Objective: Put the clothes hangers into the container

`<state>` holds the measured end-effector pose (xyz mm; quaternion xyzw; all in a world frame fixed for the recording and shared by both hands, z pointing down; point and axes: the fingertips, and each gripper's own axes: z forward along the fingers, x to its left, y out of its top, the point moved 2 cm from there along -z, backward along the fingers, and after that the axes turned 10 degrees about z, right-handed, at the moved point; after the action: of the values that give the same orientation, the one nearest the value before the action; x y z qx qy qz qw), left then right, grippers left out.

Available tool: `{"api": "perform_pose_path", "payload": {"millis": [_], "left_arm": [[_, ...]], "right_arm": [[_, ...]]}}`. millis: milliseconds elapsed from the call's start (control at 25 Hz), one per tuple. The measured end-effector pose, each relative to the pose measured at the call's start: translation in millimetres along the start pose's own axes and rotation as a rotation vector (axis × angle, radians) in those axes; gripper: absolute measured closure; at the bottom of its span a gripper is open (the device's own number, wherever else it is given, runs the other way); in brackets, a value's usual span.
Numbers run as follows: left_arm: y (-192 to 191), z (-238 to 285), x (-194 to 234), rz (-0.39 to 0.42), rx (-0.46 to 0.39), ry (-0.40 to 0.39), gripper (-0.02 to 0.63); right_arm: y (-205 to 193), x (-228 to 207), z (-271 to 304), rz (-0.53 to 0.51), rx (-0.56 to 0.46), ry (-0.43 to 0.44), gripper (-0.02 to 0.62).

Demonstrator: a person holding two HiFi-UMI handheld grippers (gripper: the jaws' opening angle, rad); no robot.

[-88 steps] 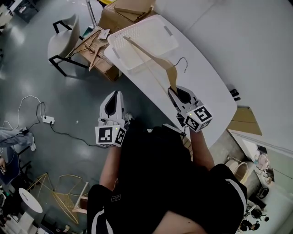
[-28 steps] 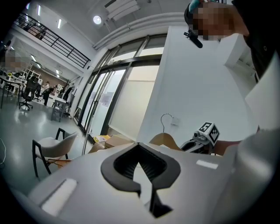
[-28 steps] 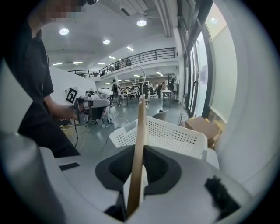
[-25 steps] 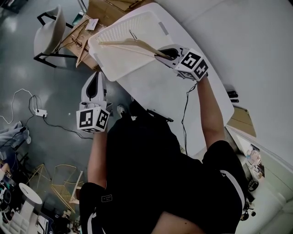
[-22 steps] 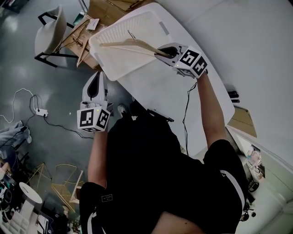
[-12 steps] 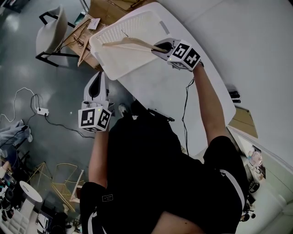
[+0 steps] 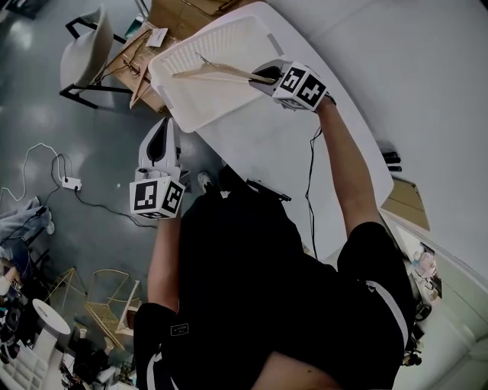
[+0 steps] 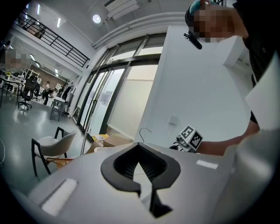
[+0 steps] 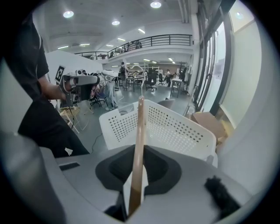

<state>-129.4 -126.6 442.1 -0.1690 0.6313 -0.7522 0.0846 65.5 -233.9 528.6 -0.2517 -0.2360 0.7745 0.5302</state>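
Note:
A white perforated container (image 7: 200, 97) stands at the far end of the white table (image 7: 290, 152). My right gripper (image 7: 261, 77) reaches over its right rim, shut on one end of a wooden clothes hanger (image 7: 210, 72). The hanger stretches left across the inside of the container, its metal hook toward the far side. In the right gripper view the hanger's arm (image 9: 139, 140) runs up from between the jaws over the container's wall (image 9: 175, 127). My left gripper (image 7: 158, 146) hangs off the table's near-left edge, above the floor, shut with nothing in it (image 8: 141, 168).
Cardboard boxes (image 7: 171, 11) and more wooden hangers (image 7: 137, 61) sit on the floor past the container's left side, beside a grey chair (image 7: 80, 57). A cable with a power strip (image 7: 65, 183) lies on the floor at left. Wire racks (image 7: 107, 305) stand at lower left.
My right gripper has carried the hanger left and down, further over the container. The left gripper has stayed where it was.

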Motion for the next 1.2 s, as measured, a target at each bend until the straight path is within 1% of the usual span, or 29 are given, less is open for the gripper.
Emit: {"api": "perform_pose_path", "payload": {"millis": [360,560,1200], "left_arm": [[-3,2,1,-0.003,0.003,-0.001,0.603],[-2,1,3,-0.004,0.004,0.004,0.603],[-6,1,9,-0.013,0.018,0.009,0.603]], "right_arm": [[0,-3,15,-0.043,0.053,-0.002,0.535],[3,-4,20,-0.034,0.048,0.018,0.535],[4,-13,36,-0.057,0.078,-0.001,0.535]]}}
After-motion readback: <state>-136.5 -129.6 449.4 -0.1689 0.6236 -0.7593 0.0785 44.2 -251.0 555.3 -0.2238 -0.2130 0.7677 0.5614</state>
